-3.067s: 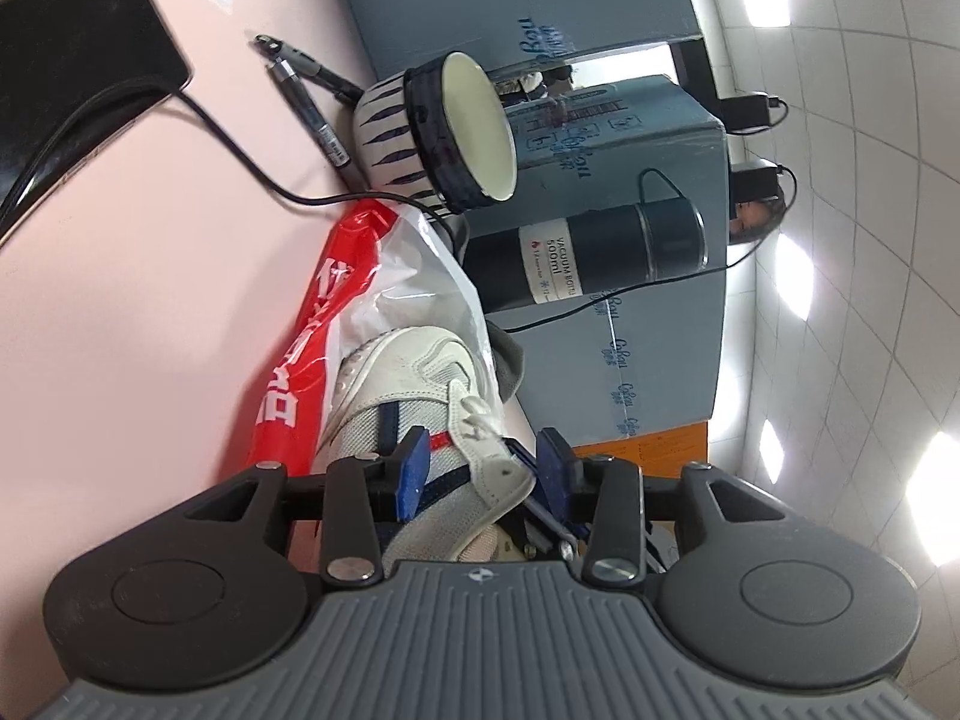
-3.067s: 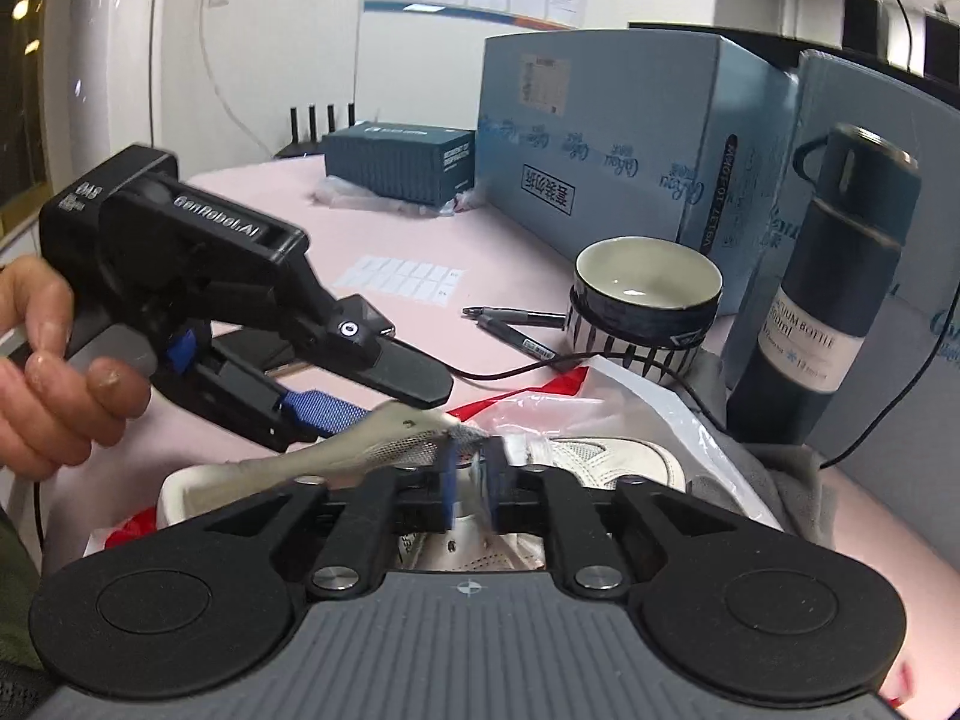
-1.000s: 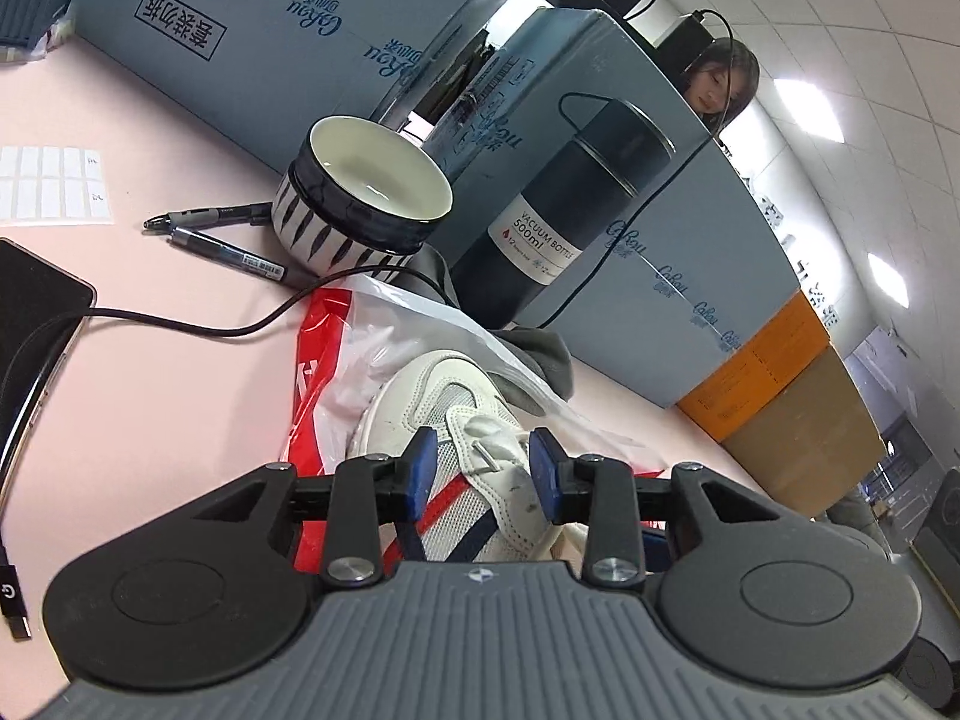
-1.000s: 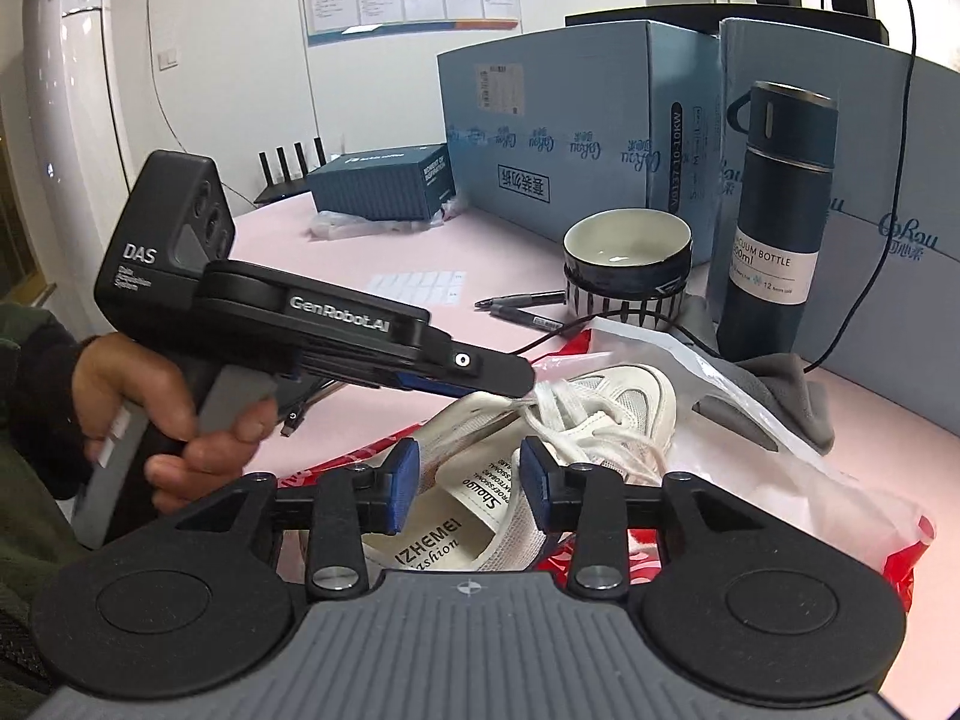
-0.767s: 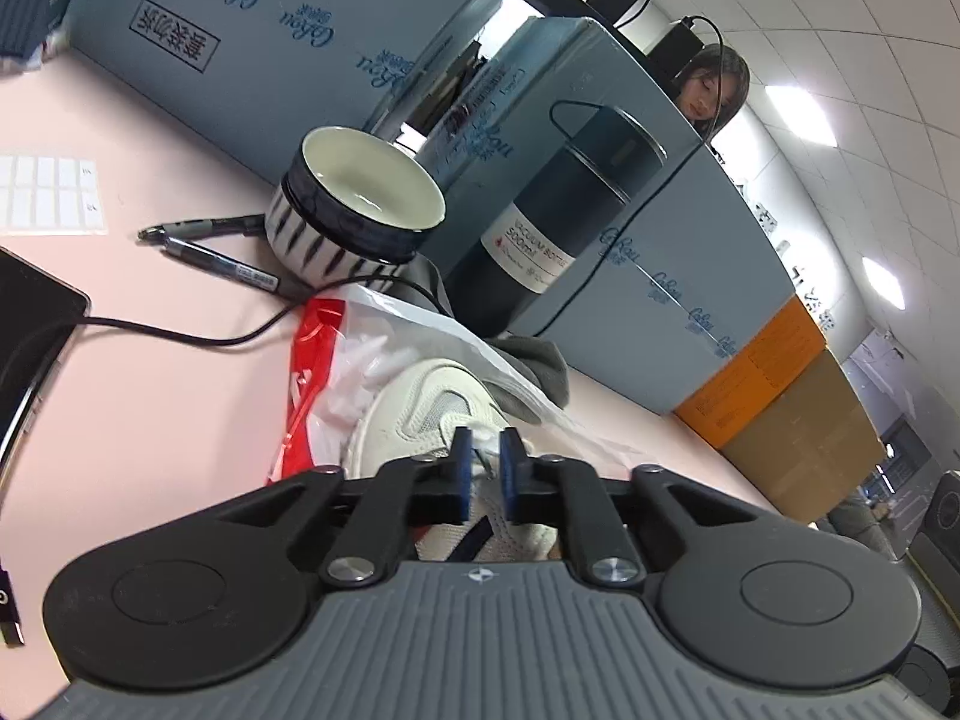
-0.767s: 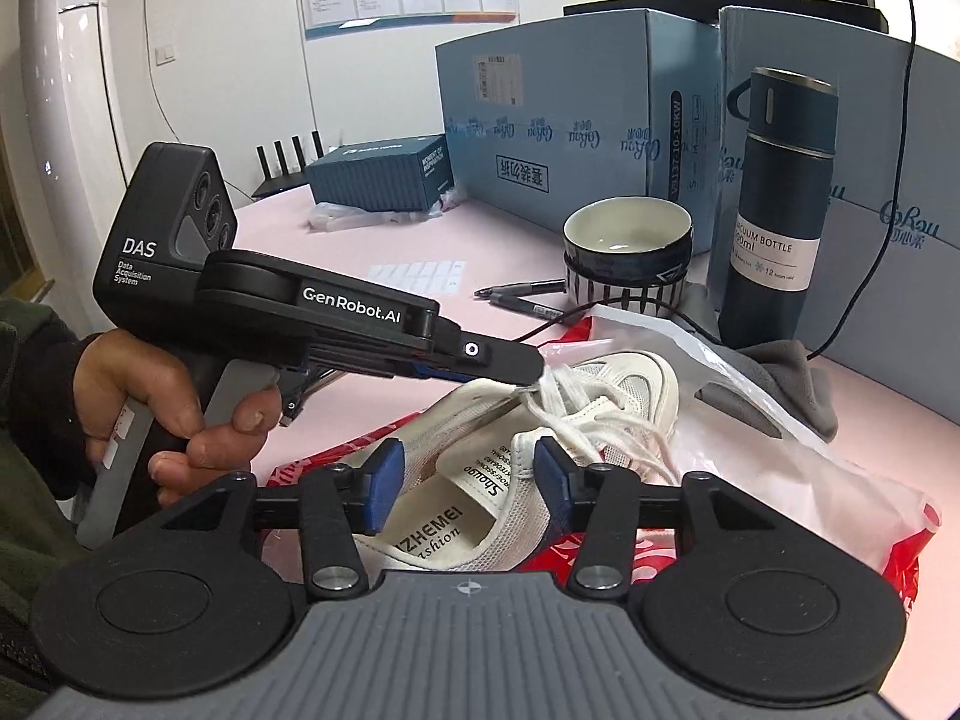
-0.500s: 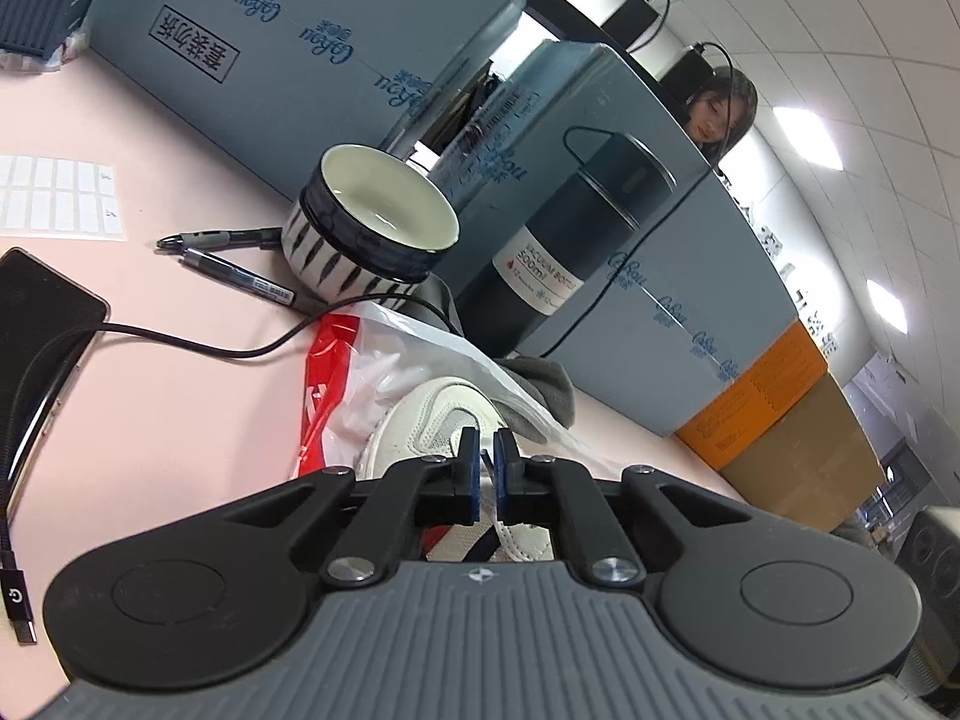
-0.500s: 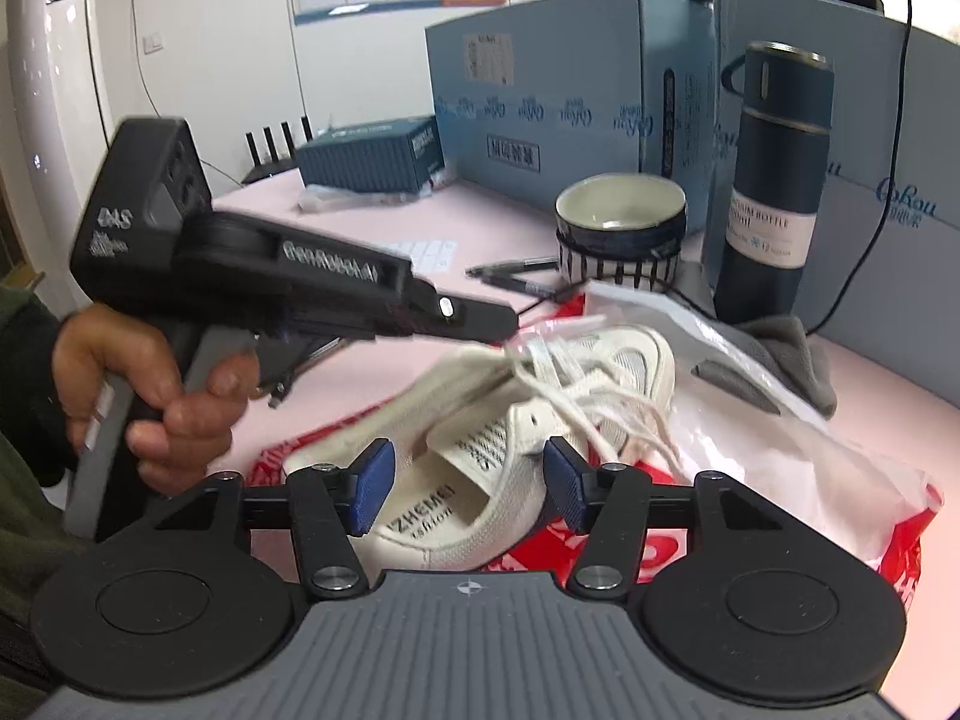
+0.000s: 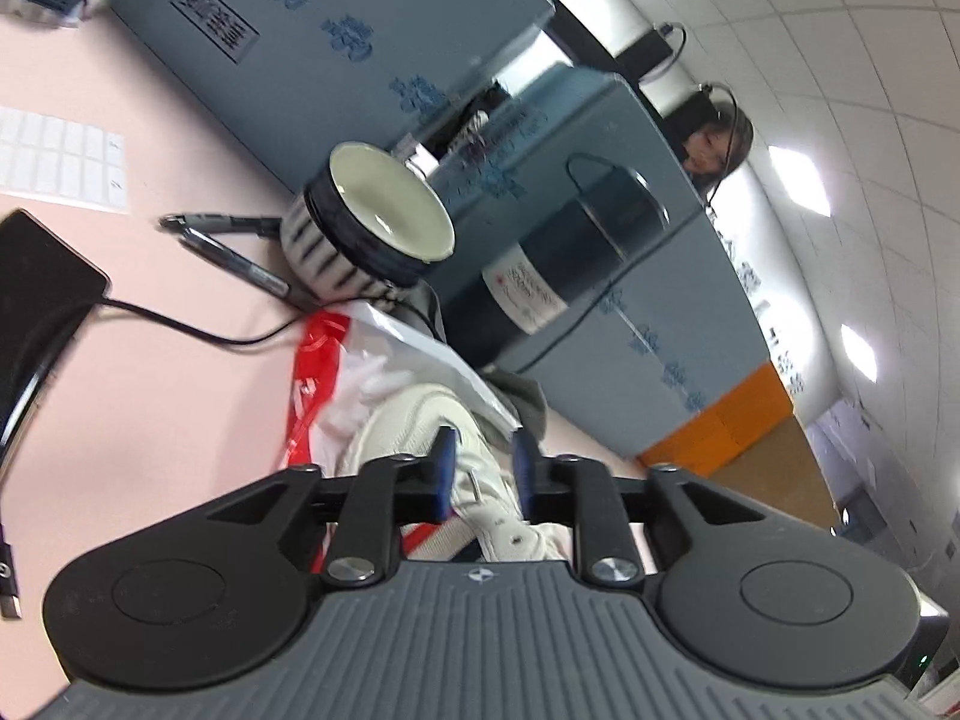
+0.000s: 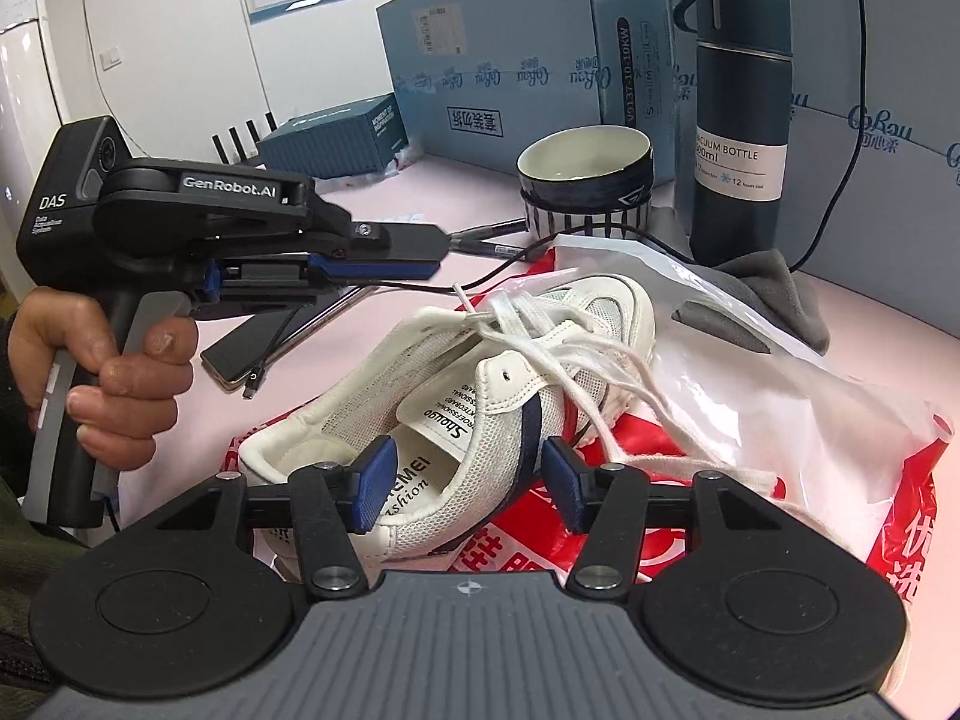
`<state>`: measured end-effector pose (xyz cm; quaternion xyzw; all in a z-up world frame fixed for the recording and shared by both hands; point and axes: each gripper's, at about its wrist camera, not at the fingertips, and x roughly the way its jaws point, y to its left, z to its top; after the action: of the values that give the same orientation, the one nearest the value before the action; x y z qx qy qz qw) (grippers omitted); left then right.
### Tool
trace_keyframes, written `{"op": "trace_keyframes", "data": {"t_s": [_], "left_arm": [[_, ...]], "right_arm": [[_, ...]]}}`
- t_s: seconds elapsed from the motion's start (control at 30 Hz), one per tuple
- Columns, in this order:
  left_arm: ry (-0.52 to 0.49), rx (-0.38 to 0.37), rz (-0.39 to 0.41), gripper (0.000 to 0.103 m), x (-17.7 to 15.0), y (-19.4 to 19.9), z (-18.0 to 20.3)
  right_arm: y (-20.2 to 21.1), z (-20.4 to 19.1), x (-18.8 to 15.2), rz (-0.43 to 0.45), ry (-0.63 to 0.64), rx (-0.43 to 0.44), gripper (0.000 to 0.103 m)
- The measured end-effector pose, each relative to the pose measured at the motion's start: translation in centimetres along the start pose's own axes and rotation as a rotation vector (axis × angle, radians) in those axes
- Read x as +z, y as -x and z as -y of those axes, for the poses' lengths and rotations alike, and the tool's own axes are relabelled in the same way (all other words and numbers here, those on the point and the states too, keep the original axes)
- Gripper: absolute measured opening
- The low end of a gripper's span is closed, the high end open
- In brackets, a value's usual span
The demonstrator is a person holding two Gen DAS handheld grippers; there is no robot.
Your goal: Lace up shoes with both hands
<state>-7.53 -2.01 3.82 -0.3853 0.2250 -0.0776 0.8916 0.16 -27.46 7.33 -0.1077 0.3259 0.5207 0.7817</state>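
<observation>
The white sneaker (image 10: 480,378) lay on a red-and-white plastic bag (image 10: 780,420) on the pink table (image 10: 888,312), laces (image 10: 576,354) loose. The left hand-held gripper (image 10: 435,252), pinched shut half a second earlier, had parted, gripping nothing; the right hand-held gripper (image 10: 462,477) gaped wide. Threading likely remained. A striped bowl (image 10: 585,180) and vacuum bottle (image 10: 741,114) stood behind, clear.
</observation>
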Motion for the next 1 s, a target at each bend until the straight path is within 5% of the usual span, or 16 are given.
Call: {"op": "trace_keyframes", "data": {"t_s": [0.13,0.23,0.8,1.0], "left_arm": [[-0.006,0.011,-0.045,0.022,-0.4,-1.2,0.2],[-0.047,0.031,-0.044,0.003,-0.6,-1.4,0.5],[0.013,0.101,0.116,0.002,1.1,1.5,-1.1],[-0.003,0.09,0.095,0.002,1.4,1.8,-0.8]], "right_arm": [[0.0,0.1,0.1,0.0,-0.001,0.002,0.051],[0.0,0.1,0.0,0.0,-0.006,0.001,0.052],[-0.7,1.0,-0.2,-0.031,-0.09,0.008,0.053],[-0.9,0.9,0.2,-0.045,-0.066,-0.033,0.055]]}}
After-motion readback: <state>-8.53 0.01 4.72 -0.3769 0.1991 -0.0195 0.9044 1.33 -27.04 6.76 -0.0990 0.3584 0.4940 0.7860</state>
